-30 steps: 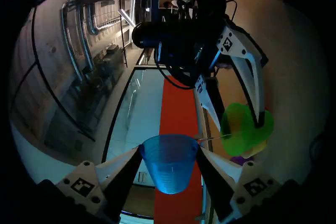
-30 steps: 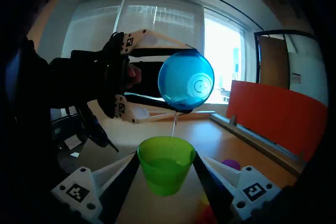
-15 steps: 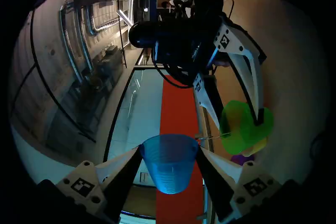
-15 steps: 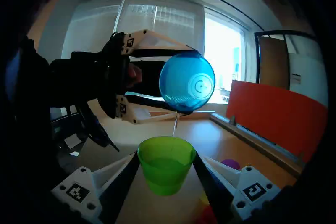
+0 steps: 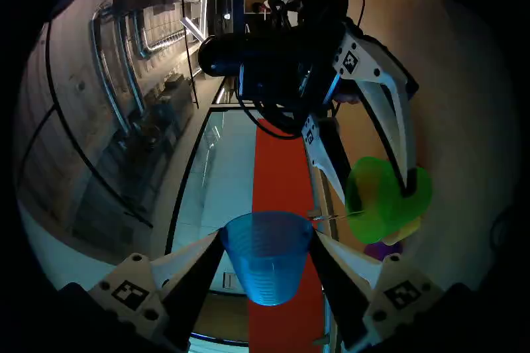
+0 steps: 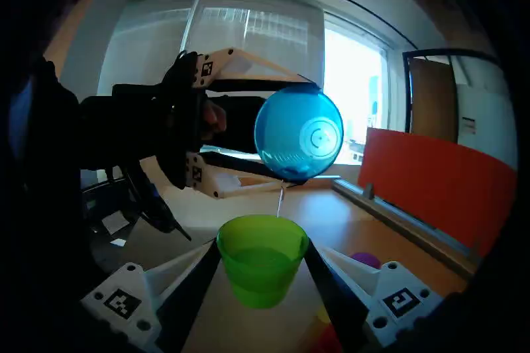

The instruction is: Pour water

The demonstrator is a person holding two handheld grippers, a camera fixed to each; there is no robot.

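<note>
Left hand-held gripper grips blue cup above right hand-held gripper's clamped green cup.

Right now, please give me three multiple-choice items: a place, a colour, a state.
1. Where is the blue cup relative to the green cup? A inside it; B above it; C beneath it.
2. Which colour is the cup in the right tool? A green; B purple; C white.
3. The blue cup in the left tool is: A upright; B lying on the table; C tipped, pouring.
Answers: B, it hangs over the green rim; A, green sits in that tool's grip; C, a thin stream falls from its lip.
</note>
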